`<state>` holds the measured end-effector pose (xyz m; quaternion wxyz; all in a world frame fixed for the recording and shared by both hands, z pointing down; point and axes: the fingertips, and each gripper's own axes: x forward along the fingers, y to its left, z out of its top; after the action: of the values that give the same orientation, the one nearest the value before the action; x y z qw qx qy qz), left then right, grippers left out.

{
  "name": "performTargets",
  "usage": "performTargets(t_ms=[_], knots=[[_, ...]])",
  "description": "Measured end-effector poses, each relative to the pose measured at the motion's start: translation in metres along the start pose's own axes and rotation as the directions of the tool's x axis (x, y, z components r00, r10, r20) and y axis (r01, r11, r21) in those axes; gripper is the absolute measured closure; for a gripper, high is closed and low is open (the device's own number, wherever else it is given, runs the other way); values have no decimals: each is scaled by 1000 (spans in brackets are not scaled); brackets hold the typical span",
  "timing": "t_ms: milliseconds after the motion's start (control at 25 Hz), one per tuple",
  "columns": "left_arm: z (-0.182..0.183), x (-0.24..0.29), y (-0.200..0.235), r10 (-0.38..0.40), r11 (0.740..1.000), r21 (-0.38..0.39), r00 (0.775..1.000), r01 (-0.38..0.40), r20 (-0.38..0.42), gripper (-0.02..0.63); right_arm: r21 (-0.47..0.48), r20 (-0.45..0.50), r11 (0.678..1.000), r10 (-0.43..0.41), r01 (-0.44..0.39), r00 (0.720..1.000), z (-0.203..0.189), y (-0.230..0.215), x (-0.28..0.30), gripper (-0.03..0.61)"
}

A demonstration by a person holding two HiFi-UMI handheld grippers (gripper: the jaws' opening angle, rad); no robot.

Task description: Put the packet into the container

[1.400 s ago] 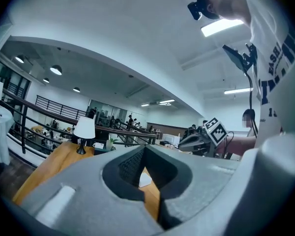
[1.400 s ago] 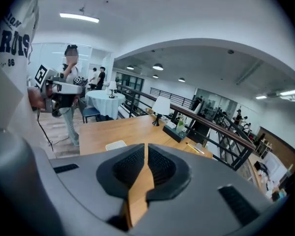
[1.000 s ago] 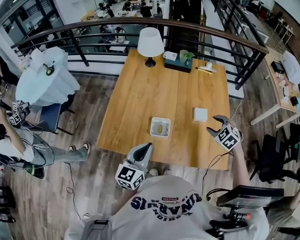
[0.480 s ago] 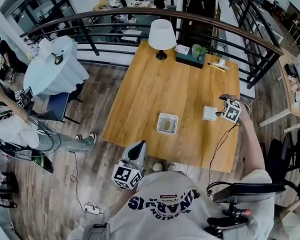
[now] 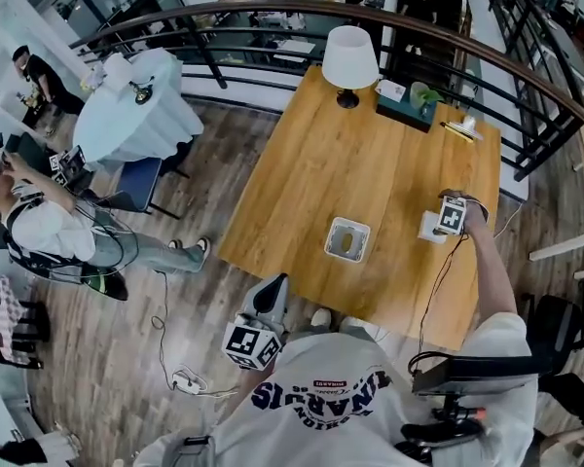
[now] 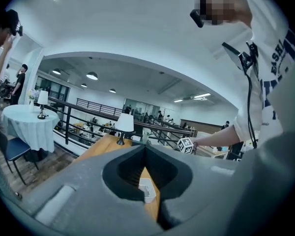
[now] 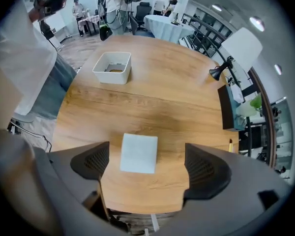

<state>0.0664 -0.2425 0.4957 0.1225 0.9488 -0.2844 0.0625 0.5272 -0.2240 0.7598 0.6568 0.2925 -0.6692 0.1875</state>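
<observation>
Right gripper view — the packet [image 7: 138, 153] lies between the right gripper's [image 7: 147, 164] jaws, just opened wide (neither touches it).

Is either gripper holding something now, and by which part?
Nothing is held. The jaws of the right gripper have just been opening; the white packet lies below between them, untouched. The left gripper is shut and empty.

Wooden table [image 5: 370, 163], curved railing [image 5: 273, 32], lamp [image 5: 349, 56].
</observation>
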Motion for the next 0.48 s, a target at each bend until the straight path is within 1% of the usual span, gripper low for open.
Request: performTargets(t_ms=[80, 200, 320, 360, 400, 480], knots=[[-2, -4, 6, 37, 999, -11, 999, -37, -4, 615, 36, -39, 996, 83, -81, 996, -13, 18, 27, 104], [-6, -6, 13, 85, 996, -16, 996, -85, -15, 615, -1, -59, 998, 62, -62, 996, -22, 15, 65, 104], [-8, -9, 15, 121, 993, -14, 992, -121, -27, 615, 40, -116, 992, 122, -118, 986, -40, 29, 103, 104], [-9, -9, 15, 127, 992, -12, 992, -127, -30, 615, 48, -129, 993, 111, -106, 985, -44, 30, 113, 106], [-9, -9, 15, 131, 991, -11, 991, -132, -32, 615, 49, -136, 996, 77, -71, 988, -44, 26, 121, 106], [-10, -6, 13, 136, 991, -11, 990, -137, -35, 615, 47, -152, 999, 17, -10, 988, -40, 15, 130, 152]])
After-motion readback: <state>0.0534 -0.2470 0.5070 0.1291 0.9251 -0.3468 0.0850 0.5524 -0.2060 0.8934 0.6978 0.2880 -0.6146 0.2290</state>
